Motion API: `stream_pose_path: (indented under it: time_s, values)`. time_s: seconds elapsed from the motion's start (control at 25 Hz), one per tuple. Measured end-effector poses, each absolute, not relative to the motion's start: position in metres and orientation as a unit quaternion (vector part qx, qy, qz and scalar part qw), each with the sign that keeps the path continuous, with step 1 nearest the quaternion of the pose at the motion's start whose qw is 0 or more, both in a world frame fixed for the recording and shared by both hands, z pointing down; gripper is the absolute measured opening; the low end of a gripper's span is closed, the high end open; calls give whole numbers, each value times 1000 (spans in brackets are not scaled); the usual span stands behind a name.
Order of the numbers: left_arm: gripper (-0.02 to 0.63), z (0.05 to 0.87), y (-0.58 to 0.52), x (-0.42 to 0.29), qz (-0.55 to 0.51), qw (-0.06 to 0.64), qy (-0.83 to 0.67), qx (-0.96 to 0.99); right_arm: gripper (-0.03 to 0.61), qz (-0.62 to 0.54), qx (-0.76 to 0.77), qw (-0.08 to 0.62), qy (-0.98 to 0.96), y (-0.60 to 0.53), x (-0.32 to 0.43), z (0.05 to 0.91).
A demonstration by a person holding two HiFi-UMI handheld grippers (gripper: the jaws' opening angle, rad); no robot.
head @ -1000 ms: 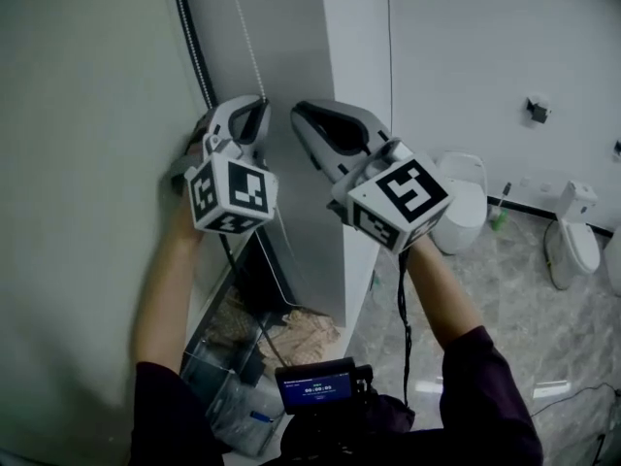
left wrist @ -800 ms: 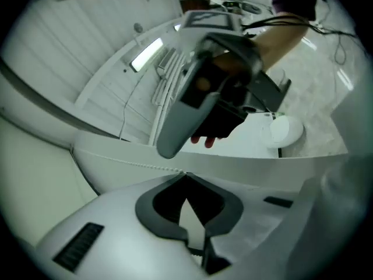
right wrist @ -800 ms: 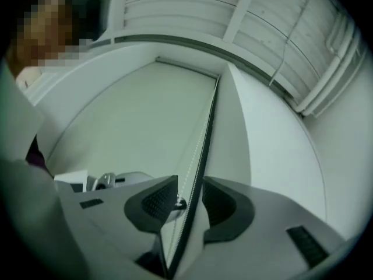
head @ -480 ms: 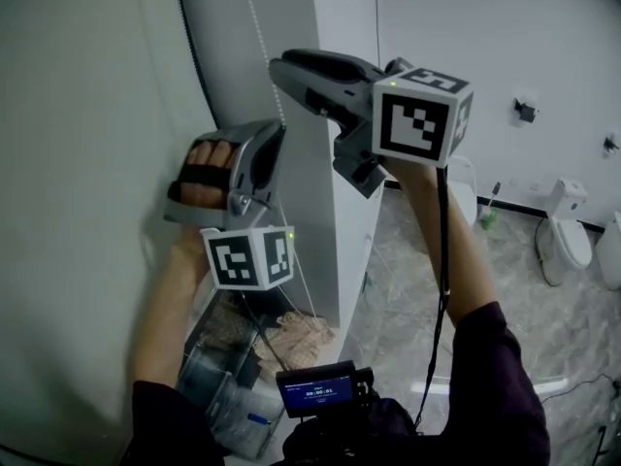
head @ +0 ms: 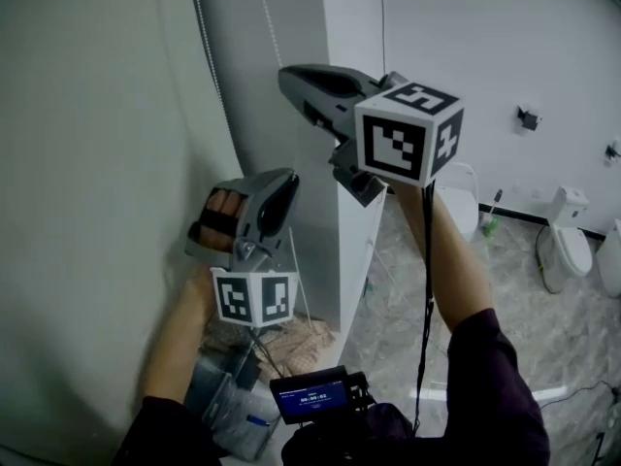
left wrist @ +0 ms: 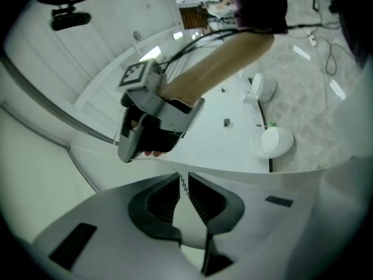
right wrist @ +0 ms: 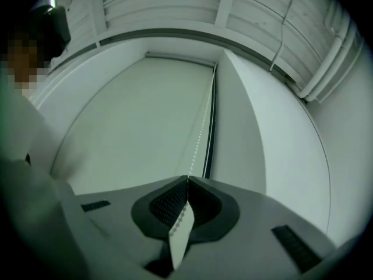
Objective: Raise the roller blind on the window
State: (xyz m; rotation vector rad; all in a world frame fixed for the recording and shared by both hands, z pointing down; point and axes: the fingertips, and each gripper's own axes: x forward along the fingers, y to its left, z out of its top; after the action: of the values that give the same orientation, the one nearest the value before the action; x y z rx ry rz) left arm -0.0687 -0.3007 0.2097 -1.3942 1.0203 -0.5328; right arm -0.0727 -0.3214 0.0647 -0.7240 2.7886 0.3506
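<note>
Blind left, wall corner close behind chain, floor seemingly open right

Marbled tile floor: toilet stands well right of right gripper fingers; clear plastic tub below left gripper fingers.

Washroom, white toilets on a marble floor, toilet brush by the wall

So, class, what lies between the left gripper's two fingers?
The blind's bead chain runs through the narrow gap between the fingers of the left gripper, which stand slightly apart. The left gripper view shows it.
</note>
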Motion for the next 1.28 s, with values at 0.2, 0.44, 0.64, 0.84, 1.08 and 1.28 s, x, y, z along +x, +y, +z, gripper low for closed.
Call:
stream_pose_path:
  time_s: [0.2, 0.44, 0.64, 0.84, 1.08, 1.28]
  values:
    - [14, 162, -290, -91, -163, 581, 486, -632, 15, 186, -304, 42, 933, -337, -67, 111]
    - [70, 100, -319, -107, -59, 385, 471, -792, 15, 291, -347, -24, 891, -319, -70, 182]
    - [118, 99, -321, -78, 8, 229, 315, -921, 15, 315, -380, -39, 869, -303, -62, 202]
    - [118, 55, -310, -84, 82, 151, 257, -951, 15, 316, -396, -45, 861, -307, -34, 181]
    - [118, 41, -319, -90, 120, 125, 273, -946, 15, 328, -365, -74, 868, -285, -66, 248]
    - [117, 32, -316, -92, 173, 102, 226, -953, 15, 289, -343, -129, 884, -287, -85, 361]
